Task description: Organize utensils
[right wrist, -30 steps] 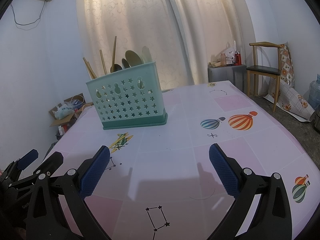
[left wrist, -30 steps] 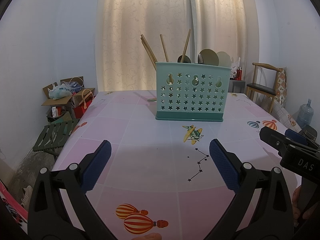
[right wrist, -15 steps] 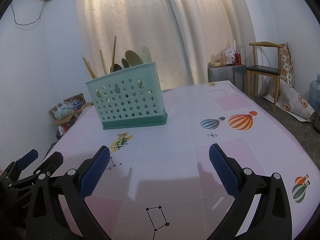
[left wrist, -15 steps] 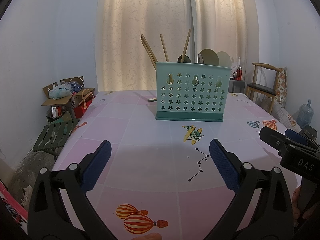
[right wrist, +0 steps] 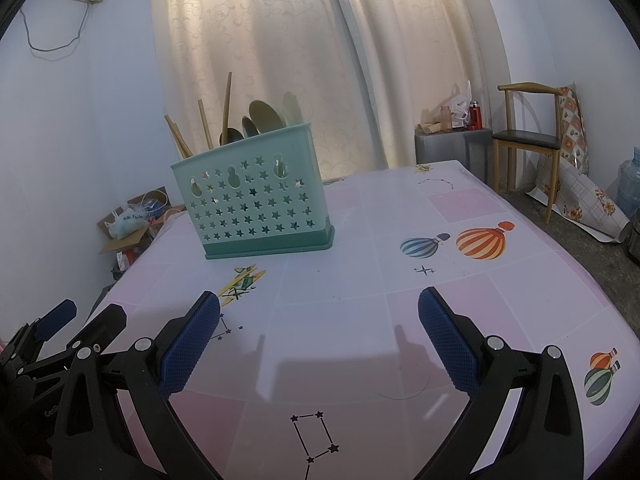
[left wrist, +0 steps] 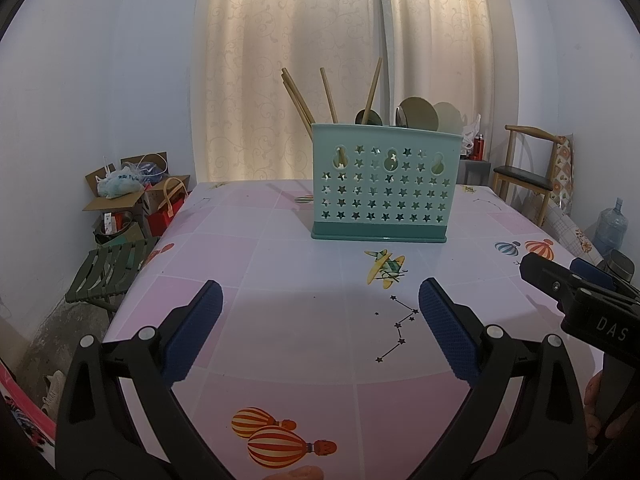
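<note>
Utensils point(left wrist: 332, 98) already stand in the teal caddy point(left wrist: 382, 184) on the table point(left wrist: 280, 280): chopsticks toward its left end, spoons toward its right. From the left wrist, the left gripper point(left wrist: 318, 332) hovers well short of the caddy, fingers spread, holding nothing. I see no loose pieces (so the sorting looks done, or nearly).

From the right wrist, the right gripper point(right wrist: 318, 334) hangs level before the caddy point(right wrist: 252, 208), equally spread and empty. Any next move means reaching into the caddy.
</note>
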